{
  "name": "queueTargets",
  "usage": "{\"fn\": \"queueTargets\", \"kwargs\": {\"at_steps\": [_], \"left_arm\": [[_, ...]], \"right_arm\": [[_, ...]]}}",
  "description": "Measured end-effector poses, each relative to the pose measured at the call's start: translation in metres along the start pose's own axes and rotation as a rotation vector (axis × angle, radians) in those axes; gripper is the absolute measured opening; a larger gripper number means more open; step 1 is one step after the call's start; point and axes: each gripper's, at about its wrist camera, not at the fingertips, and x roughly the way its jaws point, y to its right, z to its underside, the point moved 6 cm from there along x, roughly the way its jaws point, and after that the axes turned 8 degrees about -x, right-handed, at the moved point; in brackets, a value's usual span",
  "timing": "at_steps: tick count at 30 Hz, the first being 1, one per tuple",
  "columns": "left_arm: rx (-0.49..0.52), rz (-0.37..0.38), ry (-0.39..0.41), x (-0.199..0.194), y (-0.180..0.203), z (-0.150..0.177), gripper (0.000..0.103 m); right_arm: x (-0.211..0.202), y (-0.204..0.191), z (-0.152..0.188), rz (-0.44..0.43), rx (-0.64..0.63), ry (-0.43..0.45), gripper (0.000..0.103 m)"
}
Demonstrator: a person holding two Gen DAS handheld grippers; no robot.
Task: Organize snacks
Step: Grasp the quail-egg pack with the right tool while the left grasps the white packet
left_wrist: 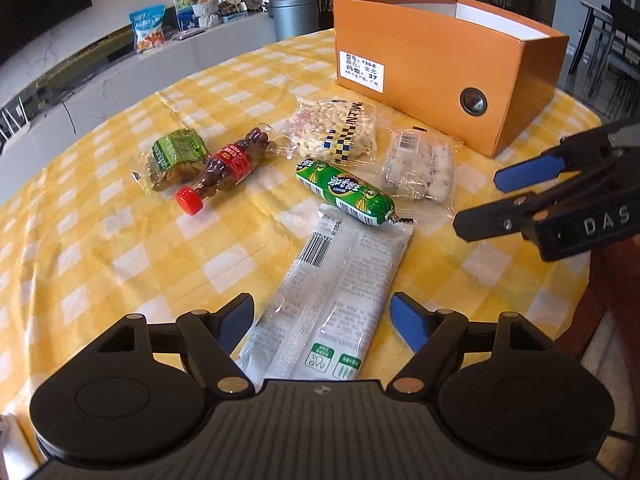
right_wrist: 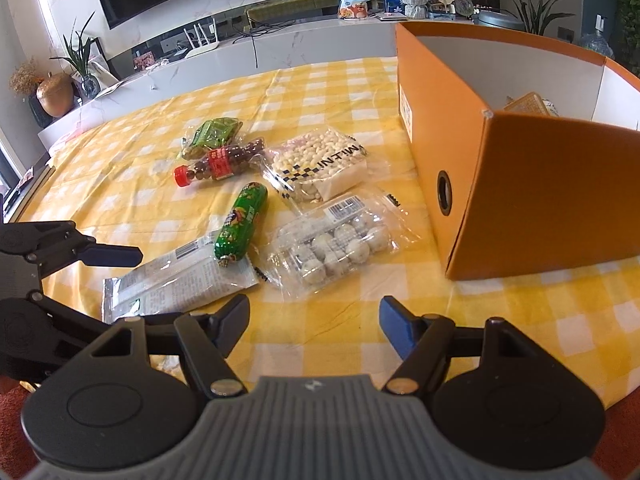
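A silver snack packet [left_wrist: 340, 280] [right_wrist: 180, 280] lies flat on the yellow checked tablecloth [left_wrist: 100, 248], its near end between the fingers of my open left gripper [left_wrist: 322, 316]; the pads do not press it. Beyond it lie a green sausage [left_wrist: 344, 192], a clear pack of white balls [left_wrist: 420, 168], a puffed-grain pack [left_wrist: 336, 128], a small bottle of brown candies [left_wrist: 228, 164] and a green nut pack [left_wrist: 172, 156]. My right gripper [right_wrist: 314, 308] is open over bare cloth, just short of the white-ball pack [right_wrist: 340, 248].
An open orange box [left_wrist: 440, 72] [right_wrist: 520, 184] stands at the back right of the table, with a tan item [right_wrist: 528, 104] showing inside. The right gripper [left_wrist: 478, 202] sits at the right edge of the left wrist view. A low white cabinet [right_wrist: 280, 48] runs behind the table.
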Motion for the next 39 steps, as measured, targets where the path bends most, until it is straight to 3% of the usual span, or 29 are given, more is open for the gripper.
{"fn": "queueTargets", "kwargs": {"at_steps": [5,7,13,16,20,26,31,39], "left_arm": [[-0.069,0.018,0.012,0.002,-0.002,0.001,0.092],[-0.098,0.01,0.022,0.001,-0.001,0.0,0.085],[-0.185,-0.064,0.024,-0.003,0.005,0.002,0.079],[-0.27,-0.134,0.015,-0.007,0.003,0.003,0.076],[-0.443,-0.233,-0.007,-0.017,-0.009,0.01,0.075],[-0.628,-0.233,-0.004,-0.031,-0.014,0.019,0.075],[-0.635,-0.209,-0.022,-0.03,0.0,0.017,0.076],[-0.593,-0.211,-0.056,-0.027,0.009,0.016,0.08]], "right_arm": [[0.008,-0.006,-0.003,0.0,-0.023,-0.003,0.063],[0.011,-0.007,-0.003,0.005,-0.031,-0.01,0.062],[0.017,-0.013,-0.003,0.036,-0.082,-0.001,0.048],[0.019,-0.014,-0.005,0.063,-0.111,0.007,0.03],[0.019,-0.015,-0.006,0.055,-0.127,0.011,0.015],[0.011,-0.017,-0.001,0.049,-0.186,0.018,0.003],[-0.005,-0.007,0.012,0.041,-0.23,-0.004,0.001],[-0.029,0.027,0.037,0.098,-0.215,-0.055,0.001]]}}
